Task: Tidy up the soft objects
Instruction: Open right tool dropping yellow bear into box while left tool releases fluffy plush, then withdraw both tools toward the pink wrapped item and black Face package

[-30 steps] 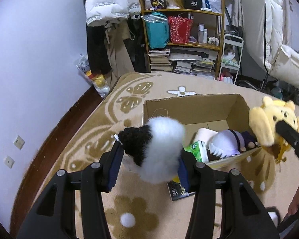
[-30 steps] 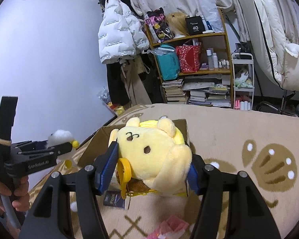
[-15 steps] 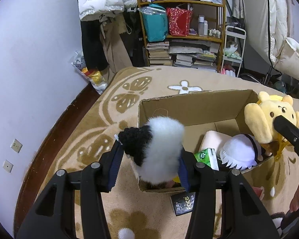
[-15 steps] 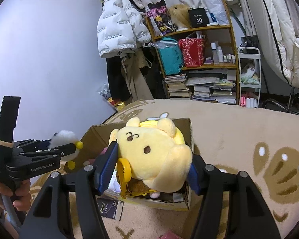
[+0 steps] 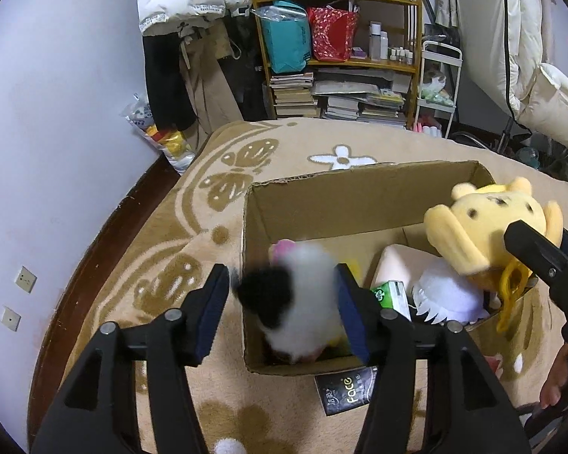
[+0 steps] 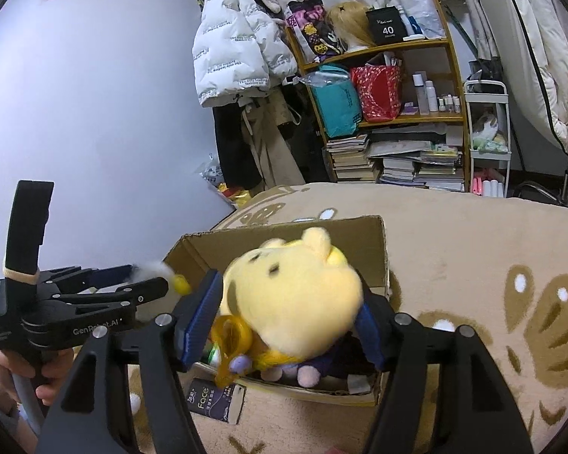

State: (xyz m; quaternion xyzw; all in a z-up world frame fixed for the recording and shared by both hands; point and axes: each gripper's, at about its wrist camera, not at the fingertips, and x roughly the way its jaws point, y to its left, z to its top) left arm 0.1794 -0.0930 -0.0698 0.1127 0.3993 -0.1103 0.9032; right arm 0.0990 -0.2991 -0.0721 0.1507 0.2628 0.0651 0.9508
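An open cardboard box (image 5: 359, 196) stands on the patterned carpet. My left gripper (image 5: 282, 283) hovers over its near left corner with its jaws opening. A blurred black-and-white plush (image 5: 303, 302) drops between the pads, and a gap shows at the left pad. My right gripper (image 6: 289, 302) is over the box's right side (image 6: 284, 234), its jaws also opening. The yellow bear plush (image 6: 295, 287) tips loose between them, blurred. It also shows at the right of the left wrist view as the yellow bear (image 5: 488, 223). A white-and-purple plush (image 5: 447, 295) lies in the box.
A green tissue pack (image 5: 390, 295) lies inside the box. A black "Face" packet (image 5: 346, 395) sits on the carpet under the box's near edge. A cluttered wooden shelf (image 5: 340, 56), hanging coats (image 5: 185, 7) and a white cart (image 5: 439, 87) line the far wall.
Both grippers came forward and down over the box. Their jaws have widened, and both plush toys, firmly gripped before, are now blurred and slipping down toward the box.
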